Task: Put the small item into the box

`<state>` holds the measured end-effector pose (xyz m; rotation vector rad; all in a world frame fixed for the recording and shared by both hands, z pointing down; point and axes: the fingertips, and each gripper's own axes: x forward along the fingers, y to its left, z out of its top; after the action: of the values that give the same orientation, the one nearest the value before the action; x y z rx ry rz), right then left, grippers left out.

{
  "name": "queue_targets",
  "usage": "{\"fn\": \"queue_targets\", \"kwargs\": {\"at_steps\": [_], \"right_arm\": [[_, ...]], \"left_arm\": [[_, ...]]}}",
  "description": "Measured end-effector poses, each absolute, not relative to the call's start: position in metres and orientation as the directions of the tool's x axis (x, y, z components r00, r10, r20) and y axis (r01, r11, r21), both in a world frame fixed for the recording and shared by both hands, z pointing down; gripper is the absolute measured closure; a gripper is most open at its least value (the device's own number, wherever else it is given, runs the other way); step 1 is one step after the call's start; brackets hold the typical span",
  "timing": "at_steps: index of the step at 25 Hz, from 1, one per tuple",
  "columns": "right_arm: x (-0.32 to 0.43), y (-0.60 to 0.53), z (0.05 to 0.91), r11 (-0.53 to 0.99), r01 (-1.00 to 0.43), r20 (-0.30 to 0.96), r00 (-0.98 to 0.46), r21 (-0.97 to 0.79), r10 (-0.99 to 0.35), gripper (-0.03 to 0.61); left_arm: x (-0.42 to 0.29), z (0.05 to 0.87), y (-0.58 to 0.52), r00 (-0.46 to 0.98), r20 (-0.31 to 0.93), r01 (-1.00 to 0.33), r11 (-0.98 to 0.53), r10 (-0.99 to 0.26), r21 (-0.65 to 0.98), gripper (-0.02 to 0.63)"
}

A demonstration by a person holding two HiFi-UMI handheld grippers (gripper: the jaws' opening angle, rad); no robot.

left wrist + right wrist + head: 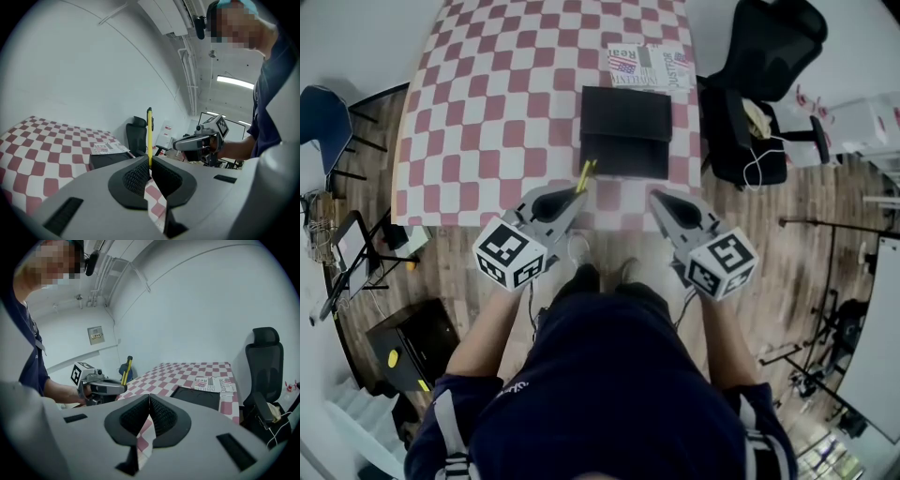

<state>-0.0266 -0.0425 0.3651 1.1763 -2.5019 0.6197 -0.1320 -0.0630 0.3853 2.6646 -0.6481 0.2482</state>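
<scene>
A thin yellow pen point(585, 175) with a black end sticks up out of my left gripper point(578, 195), which is shut on it, near the table's front edge. In the left gripper view the pen point(149, 136) rises straight from the closed jaws. The black box point(625, 131) lies flat on the checkered cloth just beyond both grippers, its lid on the far side. My right gripper point(657, 198) hovers to the right of the left one, shut with nothing in it. In the right gripper view I see the left gripper point(101, 386), the pen point(125, 370) and the box point(199, 397).
A printed booklet point(649, 67) lies behind the box on the red and white checkered table point(497, 103). A black office chair point(759, 84) stands at the table's right side. Black cases and stands point(408, 342) sit on the wooden floor at the left.
</scene>
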Motion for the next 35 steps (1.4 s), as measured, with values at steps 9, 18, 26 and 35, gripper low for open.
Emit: {"fn": "queue_targets", "kwargs": {"at_steps": [9, 18, 26, 35], "right_arm": [[-0.014, -0.064, 0.374, 0.574, -0.773, 0.437, -0.629, -0.269, -0.643, 0.561], [0.020, -0.093, 0.387, 0.616, -0.728, 0.428, -0.680, -0.302, -0.595, 0.562], [0.065, -0.123, 0.402, 0.634, -0.700, 0.429, -0.708, -0.328, -0.561, 0.561], [0.095, -0.152, 0.423, 0.631, -0.684, 0.443, -0.724, -0.365, -0.529, 0.562]], "left_arm": [[-0.126, 0.400, -0.080, 0.858, 0.298, -0.503, -0.801, -0.419, 0.324, 0.572], [-0.093, 0.427, -0.103, 0.808, 0.400, -0.556, -0.785, -0.433, 0.274, 0.572], [-0.053, 0.465, -0.129, 0.760, 0.511, -0.562, -0.801, -0.402, 0.206, 0.572], [-0.022, 0.514, -0.150, 0.704, 0.641, -0.473, -0.876, -0.307, 0.100, 0.572]]}}
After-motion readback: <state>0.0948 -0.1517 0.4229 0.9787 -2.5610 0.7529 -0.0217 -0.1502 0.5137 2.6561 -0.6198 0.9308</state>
